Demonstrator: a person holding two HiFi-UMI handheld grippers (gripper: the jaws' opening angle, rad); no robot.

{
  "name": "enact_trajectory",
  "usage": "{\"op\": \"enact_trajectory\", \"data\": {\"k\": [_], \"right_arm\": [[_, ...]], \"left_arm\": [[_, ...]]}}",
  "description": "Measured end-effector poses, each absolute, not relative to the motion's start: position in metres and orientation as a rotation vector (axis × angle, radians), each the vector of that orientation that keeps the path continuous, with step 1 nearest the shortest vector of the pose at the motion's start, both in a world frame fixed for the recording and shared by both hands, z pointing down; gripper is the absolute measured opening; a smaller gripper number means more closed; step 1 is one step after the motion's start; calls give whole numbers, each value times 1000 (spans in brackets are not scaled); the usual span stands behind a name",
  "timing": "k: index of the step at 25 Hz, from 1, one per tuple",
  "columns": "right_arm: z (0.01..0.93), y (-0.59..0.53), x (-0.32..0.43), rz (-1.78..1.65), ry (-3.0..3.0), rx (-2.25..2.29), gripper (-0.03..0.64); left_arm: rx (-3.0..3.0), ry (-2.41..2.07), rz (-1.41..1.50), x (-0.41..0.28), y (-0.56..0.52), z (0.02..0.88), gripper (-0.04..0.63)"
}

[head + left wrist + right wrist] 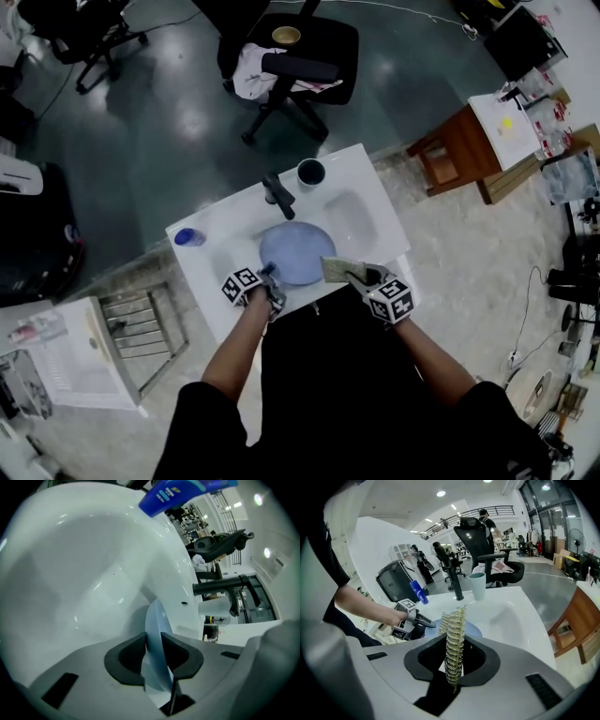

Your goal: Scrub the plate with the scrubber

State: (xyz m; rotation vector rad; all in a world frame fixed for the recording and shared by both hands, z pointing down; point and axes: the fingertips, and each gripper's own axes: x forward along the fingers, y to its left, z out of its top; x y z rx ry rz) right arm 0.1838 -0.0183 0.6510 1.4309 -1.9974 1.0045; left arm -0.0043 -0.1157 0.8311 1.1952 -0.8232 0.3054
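Left gripper pinches thin rim of round pale-blue plate; right gripper clamps flat, scaly gold-green scrubber.

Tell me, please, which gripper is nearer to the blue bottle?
Left. The left gripper, clamped on the plate, is on the side toward the blue bottle; the right gripper, holding the scrubber, is at the opposite side.

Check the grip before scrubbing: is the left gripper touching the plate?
Touching: left gripper view shows the left gripper clamping the plate between its jaws.
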Motion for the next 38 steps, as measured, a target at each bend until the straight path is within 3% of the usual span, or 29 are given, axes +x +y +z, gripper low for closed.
{"op": "enact_trajectory", "data": {"k": [5, 9, 12, 21, 27, 34, 38], "right_arm": [[642, -30, 192, 940, -1985, 1519, 66], [630, -41, 196, 880, -2009, 1534, 66], [618, -47, 199, 837, -2023, 1543, 66], [565, -51, 185, 737, -2104, 1574, 66], [527, -43, 177, 674, -2227, 1578, 66], [482, 9, 190, 616, -2425, 1540, 64], [469, 55, 211, 557, -2486, 1523, 63]], "left_arm": [[1286, -726, 393, 5, -116, 831, 97], [1375, -683, 486, 7, -111, 819, 236], [1532, -691, 611, -9, -104, 800, 279], [1895, -802, 335, -52, -101, 683, 275], [2273, -958, 164, -33, -81, 564, 210], [2278, -1128, 58, -2, -4, 514, 199], [2327, -1250, 64, 28, 51, 491, 145]]}}
